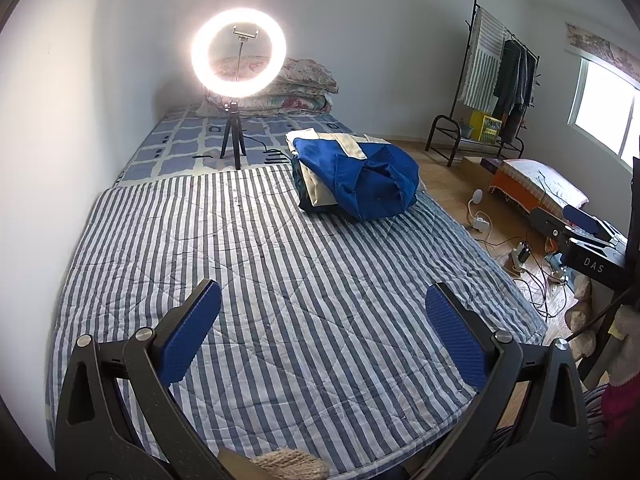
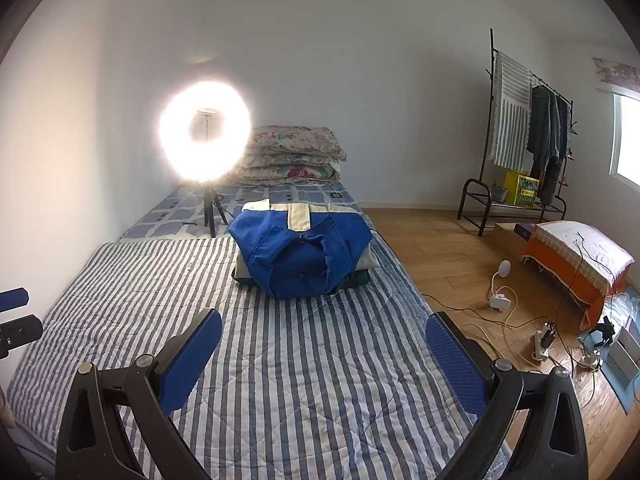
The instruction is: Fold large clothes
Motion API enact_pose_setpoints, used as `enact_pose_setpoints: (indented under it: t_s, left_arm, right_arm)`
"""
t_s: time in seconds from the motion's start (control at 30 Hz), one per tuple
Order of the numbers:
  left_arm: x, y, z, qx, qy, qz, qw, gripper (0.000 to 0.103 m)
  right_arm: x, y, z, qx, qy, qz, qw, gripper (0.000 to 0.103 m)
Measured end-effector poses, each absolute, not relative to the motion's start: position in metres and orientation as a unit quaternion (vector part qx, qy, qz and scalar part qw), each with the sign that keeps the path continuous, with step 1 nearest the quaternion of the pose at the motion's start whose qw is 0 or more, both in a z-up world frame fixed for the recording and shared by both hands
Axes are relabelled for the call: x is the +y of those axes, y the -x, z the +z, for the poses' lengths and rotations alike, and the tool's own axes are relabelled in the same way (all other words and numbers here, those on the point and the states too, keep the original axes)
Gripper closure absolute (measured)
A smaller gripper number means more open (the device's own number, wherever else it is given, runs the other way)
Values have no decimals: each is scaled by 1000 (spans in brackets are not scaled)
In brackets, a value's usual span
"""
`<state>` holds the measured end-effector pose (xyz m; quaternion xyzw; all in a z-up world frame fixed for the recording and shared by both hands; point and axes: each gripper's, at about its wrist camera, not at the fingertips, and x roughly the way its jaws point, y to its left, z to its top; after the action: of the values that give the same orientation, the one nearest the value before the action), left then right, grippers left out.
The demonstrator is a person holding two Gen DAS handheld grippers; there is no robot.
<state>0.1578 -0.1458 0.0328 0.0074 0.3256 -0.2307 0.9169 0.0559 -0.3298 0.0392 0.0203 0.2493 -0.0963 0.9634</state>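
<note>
Both my grippers, left gripper [image 1: 322, 318] and right gripper [image 2: 322, 346], hang over the striped quilt [image 1: 280, 264] with jaws spread wide, nothing in either. Further up the bed sits one pile of clothes [image 2: 304, 252]: a blue garment [image 1: 360, 178] with cream trim, loosely folded and a bit rumpled, on top of a cream piece and something dark. Off to the right a black thing reads "DAS" [image 1: 593, 263]. Behind: one lit ring light [image 1: 239, 53] on a tripod, a stack of floral bedding [image 2: 292, 156], one clothes rack [image 2: 528, 140].
</note>
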Motion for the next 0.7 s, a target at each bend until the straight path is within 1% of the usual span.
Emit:
enact_pose_setpoints:
  t_s: [0.7]
  left_arm:
    - [-147,-158,32,325,-10,-229,918,0]
  right_arm:
    - [-329,-56,38,252,-19,-93,963,0]
